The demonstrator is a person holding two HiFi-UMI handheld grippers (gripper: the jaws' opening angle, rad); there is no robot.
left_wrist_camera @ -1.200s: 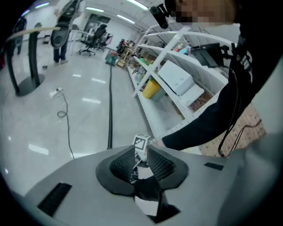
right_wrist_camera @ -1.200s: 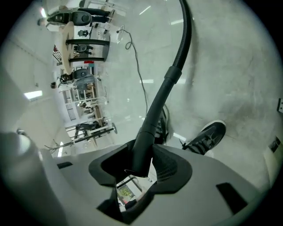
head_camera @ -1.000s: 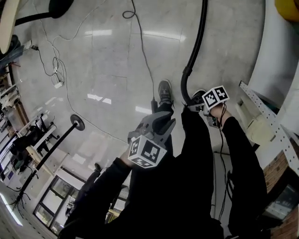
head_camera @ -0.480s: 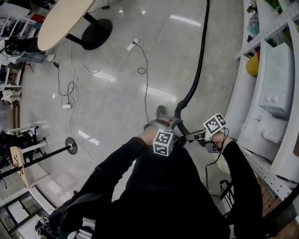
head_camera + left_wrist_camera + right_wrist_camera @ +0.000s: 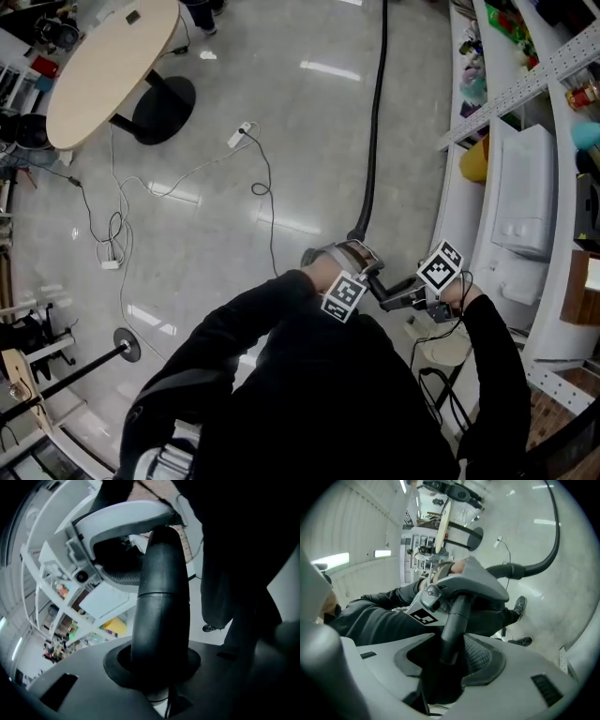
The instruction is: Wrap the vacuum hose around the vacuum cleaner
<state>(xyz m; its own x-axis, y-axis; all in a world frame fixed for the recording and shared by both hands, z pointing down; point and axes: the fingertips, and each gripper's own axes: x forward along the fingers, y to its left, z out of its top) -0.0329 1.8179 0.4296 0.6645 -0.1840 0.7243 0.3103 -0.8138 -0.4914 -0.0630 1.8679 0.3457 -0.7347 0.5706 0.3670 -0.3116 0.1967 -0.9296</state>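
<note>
Closest in, the person's black sleeves (image 5: 309, 375) are reaching out to the two claws, which are sitting just beside each other. The left claw (image 5: 354, 258) has just been closing its jaws and is now clamping the thick black end of the vacuum hose (image 5: 375, 122), which is filling the whole gap between them. The right claw (image 5: 392, 296) is gripping a thinner black tube (image 5: 457, 620) with its jaws partway closed on it, and that tube is running straight over to the left claw. From there the hose is trailing away over the grey floor (image 5: 216, 234), hugging the shelving (image 5: 525, 84) side all the way to the floor's far edge. Further out, loose cables (image 5: 267, 202) are lying about, and an oval desk (image 5: 108, 66) is standing in the far left corner.
</note>
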